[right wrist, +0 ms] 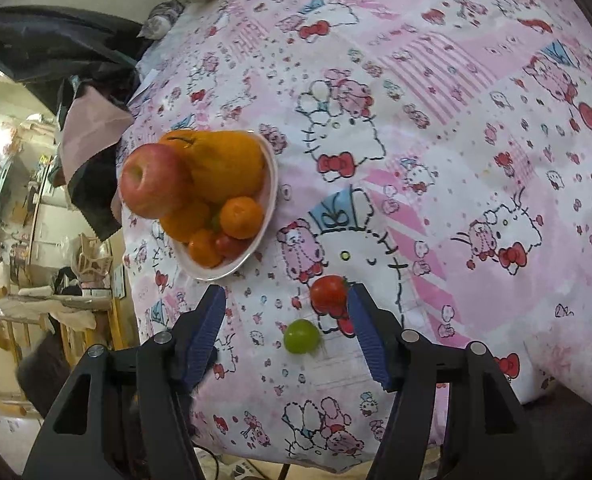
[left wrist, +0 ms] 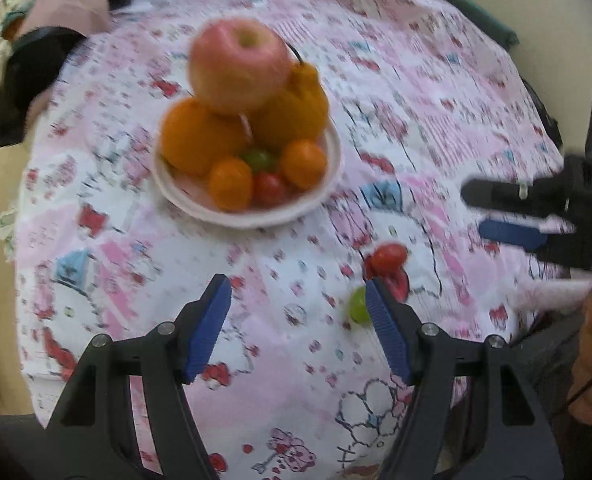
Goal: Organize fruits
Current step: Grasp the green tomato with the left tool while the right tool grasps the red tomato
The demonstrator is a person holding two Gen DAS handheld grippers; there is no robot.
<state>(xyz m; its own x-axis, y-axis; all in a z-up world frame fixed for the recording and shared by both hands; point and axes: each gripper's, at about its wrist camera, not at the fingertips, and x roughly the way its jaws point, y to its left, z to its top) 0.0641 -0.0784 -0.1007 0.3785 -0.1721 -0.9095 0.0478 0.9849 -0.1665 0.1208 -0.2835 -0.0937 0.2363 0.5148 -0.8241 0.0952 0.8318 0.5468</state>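
The right gripper (right wrist: 286, 334) hangs over the patterned cloth (right wrist: 435, 120) with its blue pads spread and nothing clamped; the green grape (right wrist: 301, 336) lies in the gap between them, touching neither, and the cherry tomato (right wrist: 328, 292) sits just beyond, close by the right-hand pad. I judge that stance is a line-up for picking 1 of these 2 strays, most likely the grape, since it is the one framed by the jaws. The left gripper (left wrist: 297, 322) is likewise parted and empty, pointing down at bare cloth; the grape (left wrist: 357, 304) peeks from behind its right pad, the tomato (left wrist: 389, 258) a little farther on. The white plate (left wrist: 331, 184) stands well apart from both, heaped; the apple (left wrist: 240, 66) rides on top of 2 large oranges, with small oranges, a tomato and a grape along the near rim. That leaves, I think, only low rim gaps for the 2 loose fruits.
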